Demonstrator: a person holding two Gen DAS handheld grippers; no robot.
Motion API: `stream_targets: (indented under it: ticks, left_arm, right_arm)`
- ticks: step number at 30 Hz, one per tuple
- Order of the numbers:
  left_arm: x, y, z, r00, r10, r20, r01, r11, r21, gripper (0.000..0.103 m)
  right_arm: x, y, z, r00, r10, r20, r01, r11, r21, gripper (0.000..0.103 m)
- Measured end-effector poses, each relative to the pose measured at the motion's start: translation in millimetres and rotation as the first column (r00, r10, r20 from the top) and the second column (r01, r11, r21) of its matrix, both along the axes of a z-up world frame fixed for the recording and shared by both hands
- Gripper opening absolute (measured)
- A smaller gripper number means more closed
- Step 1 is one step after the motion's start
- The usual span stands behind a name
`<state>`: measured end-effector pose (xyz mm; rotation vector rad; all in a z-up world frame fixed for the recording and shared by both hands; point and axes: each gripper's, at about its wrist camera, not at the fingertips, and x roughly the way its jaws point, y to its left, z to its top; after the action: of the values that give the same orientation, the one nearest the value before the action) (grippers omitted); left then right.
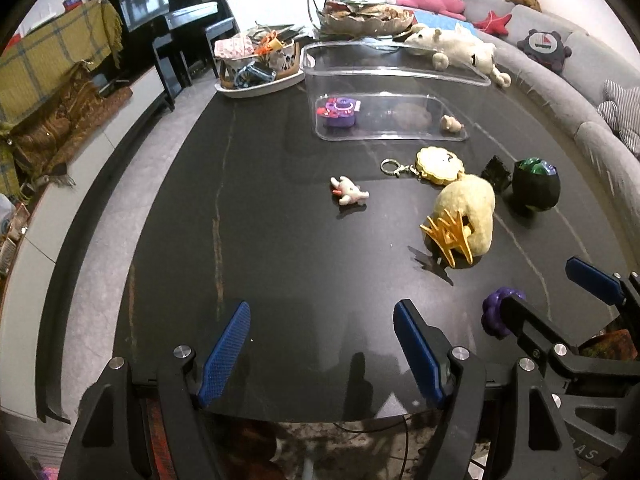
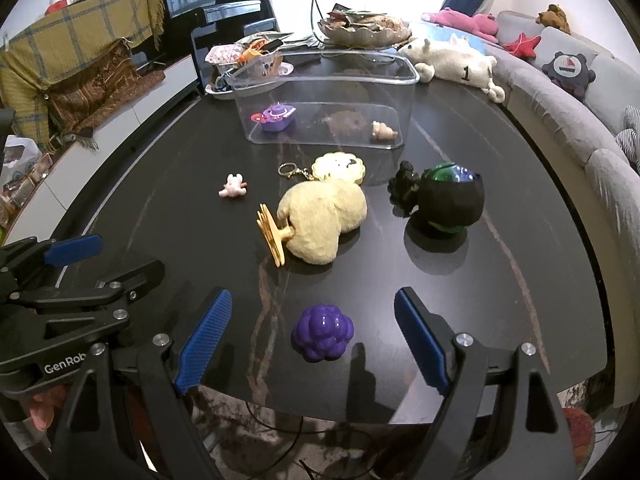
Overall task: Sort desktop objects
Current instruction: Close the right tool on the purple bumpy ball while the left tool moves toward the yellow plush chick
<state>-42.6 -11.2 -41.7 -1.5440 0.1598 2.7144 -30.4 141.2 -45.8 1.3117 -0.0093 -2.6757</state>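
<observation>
A clear plastic bin (image 2: 404, 92) stands at the back of the black table (image 2: 160, 216); it holds a purple toy (image 2: 276, 117), a brown lump and a small beige figure (image 2: 382, 131). In front lie a small white figure (image 2: 233, 187), a yellow keychain (image 2: 340, 166), a yellow plush with an orange claw (image 2: 324, 220), a black-green ball (image 2: 452, 198) and a purple grape toy (image 2: 323, 332). My right gripper (image 2: 312, 340) is open, its fingers either side of the grape toy. My left gripper (image 1: 320, 352) is open and empty over the table's near edge.
A white plush (image 2: 456, 62), a tiered dish stand (image 2: 360, 28) and a cluttered tray (image 2: 248, 64) sit behind the bin. A grey sofa (image 2: 560, 92) runs along the right; a piano (image 2: 216, 12) and a blanket-covered cabinet stand at left.
</observation>
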Motion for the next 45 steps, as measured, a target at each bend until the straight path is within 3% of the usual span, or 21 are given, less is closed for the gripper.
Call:
stream_targets:
  ticks: [33,45]
  left_arm:
    - [-7,5,-43,0.998,0.006,0.068,-0.003,0.999,-0.042,0.071]
    - [-15,9,-49,0.997,0.006,0.075,-0.002,0.998,-0.06,0.071]
  right_arm:
    - [-5,-1,-41,0.998,0.008,0.061,-0.009,1.0,0.016,0.077]
    - [-12,0,-47,0.997,0.021,0.075,-0.021,1.0,-0.001,0.069]
